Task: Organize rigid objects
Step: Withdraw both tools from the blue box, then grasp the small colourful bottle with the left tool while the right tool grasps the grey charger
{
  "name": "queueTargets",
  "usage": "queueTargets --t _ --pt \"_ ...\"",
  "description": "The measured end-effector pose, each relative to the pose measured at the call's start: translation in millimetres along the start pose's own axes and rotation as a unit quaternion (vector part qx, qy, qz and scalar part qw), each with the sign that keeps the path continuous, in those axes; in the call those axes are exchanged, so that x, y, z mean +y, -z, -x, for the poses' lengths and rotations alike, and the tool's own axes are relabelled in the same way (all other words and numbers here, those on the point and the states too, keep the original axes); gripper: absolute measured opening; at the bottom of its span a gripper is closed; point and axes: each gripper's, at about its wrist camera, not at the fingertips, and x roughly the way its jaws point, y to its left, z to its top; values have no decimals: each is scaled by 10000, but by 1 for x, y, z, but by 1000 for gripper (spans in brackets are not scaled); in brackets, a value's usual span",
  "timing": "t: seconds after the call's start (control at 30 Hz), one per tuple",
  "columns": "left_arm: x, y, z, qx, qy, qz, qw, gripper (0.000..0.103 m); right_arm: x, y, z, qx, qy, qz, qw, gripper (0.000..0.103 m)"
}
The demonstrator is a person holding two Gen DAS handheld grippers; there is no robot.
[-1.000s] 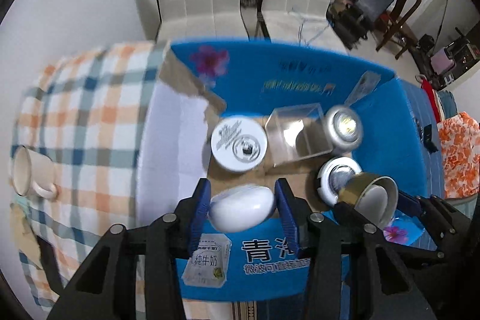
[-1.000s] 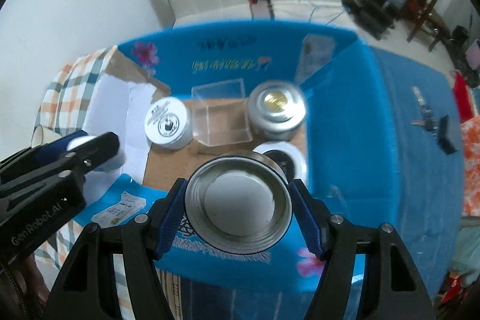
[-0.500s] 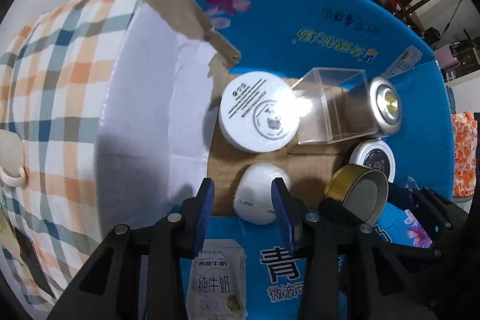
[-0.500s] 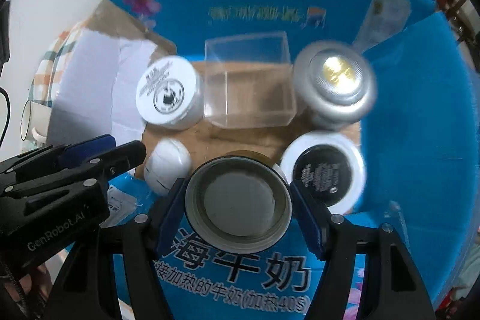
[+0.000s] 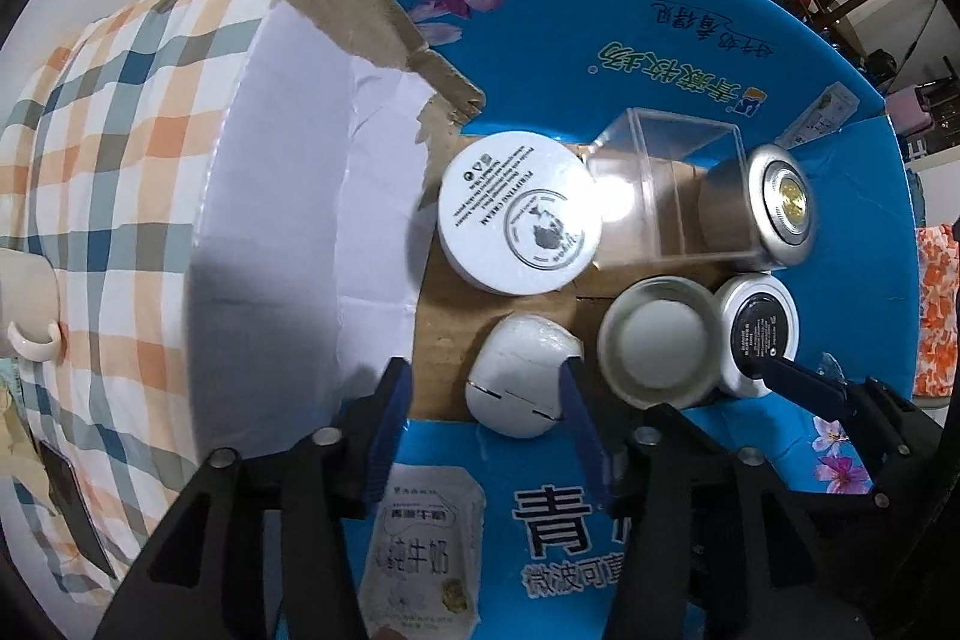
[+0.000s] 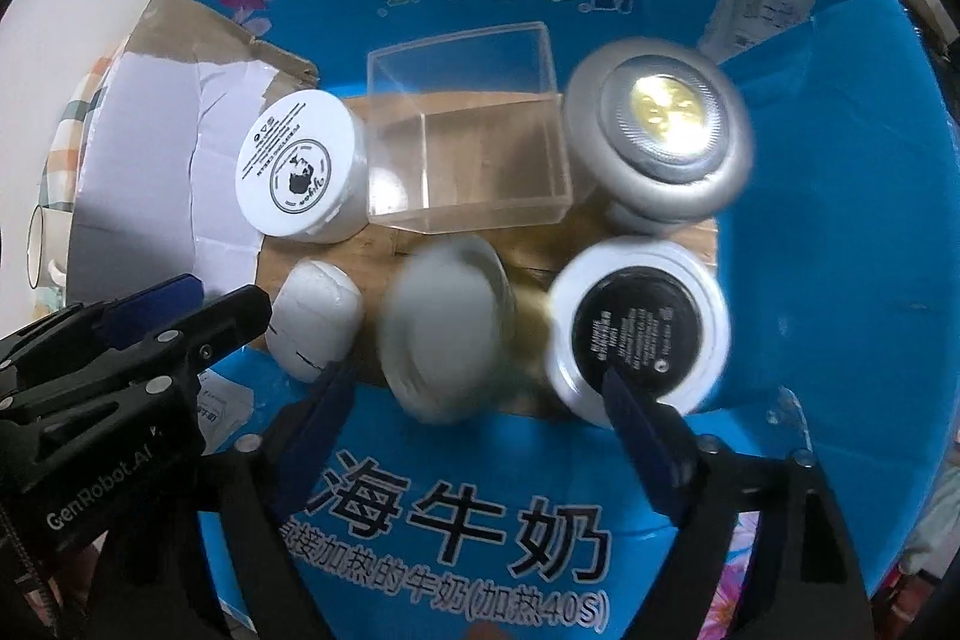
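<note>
A blue milk carton box (image 5: 660, 10) lies open with things on its cardboard floor. A white egg-shaped case (image 5: 522, 376) lies at the near edge; it also shows in the right wrist view (image 6: 315, 316). My left gripper (image 5: 483, 400) is open, its jaws spread on either side of the case. A gold tin with a pale inside (image 5: 660, 346) lies beside the case, blurred in the right wrist view (image 6: 444, 322). My right gripper (image 6: 474, 400) is open just in front of the tin.
Also in the box: a white cream jar (image 5: 519, 211), a clear plastic box (image 5: 666, 196), a silver jar with a gold top (image 6: 660, 124) and a white jar with a black label (image 6: 636, 322). A checked cloth (image 5: 108, 148) and a cup (image 5: 24, 304) lie left.
Both grippers lowered into the box and opened. The left let go of the white case, the right let go of the gold tin; both things now lie on the box floor.
</note>
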Motion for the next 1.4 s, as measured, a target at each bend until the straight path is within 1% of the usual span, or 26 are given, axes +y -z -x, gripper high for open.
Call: queueTargets --t 0.07,0.1,0.13,0.17,0.23,0.4,0.63,0.83,0.93,1.07,1.2,1.4 --pt "-5 1 3 -7 23 -9 10000 70 -4 1 5 -40 11 -26 10000 90" --pt "-8 1 6 -60 -39 -37 10000 79 -7 1 8 -68 41 -37 10000 92" --pt "-10 1 9 -116 -190 -66 9997 103 -9 3 11 -100 87 -44 9999 94" --pt "-12 0 11 -171 -247 -85 9995 103 -11 4 15 -139 134 -34 9998 95" --pt "-12 2 16 -257 -222 -117 9994 103 -14 6 22 -201 318 -5 9993 96" --pt "-20 7 35 -444 -361 -220 9981 103 -21 13 42 -400 436 -29 9982 99" --pt "-33 19 76 -877 -338 -228 9953 103 -23 24 83 -660 319 -101 9973 99" --pt "-41 34 127 -1372 -337 -266 9896 103 -24 50 138 -1064 310 -133 9938 99" --pt "-42 44 151 -1644 -374 -233 9854 103 -23 64 164 -1251 316 -156 9915 99" --pt "-40 55 173 -1857 -357 -200 9818 103 -25 85 203 -1493 243 -193 9883 99" --pt "-41 67 196 -2066 -361 -208 9775 103 -24 103 232 -1724 187 -151 9847 99" --pt "-53 80 217 -2284 -375 -216 9726 103 -26 122 262 -1959 56 -122 9805 99"
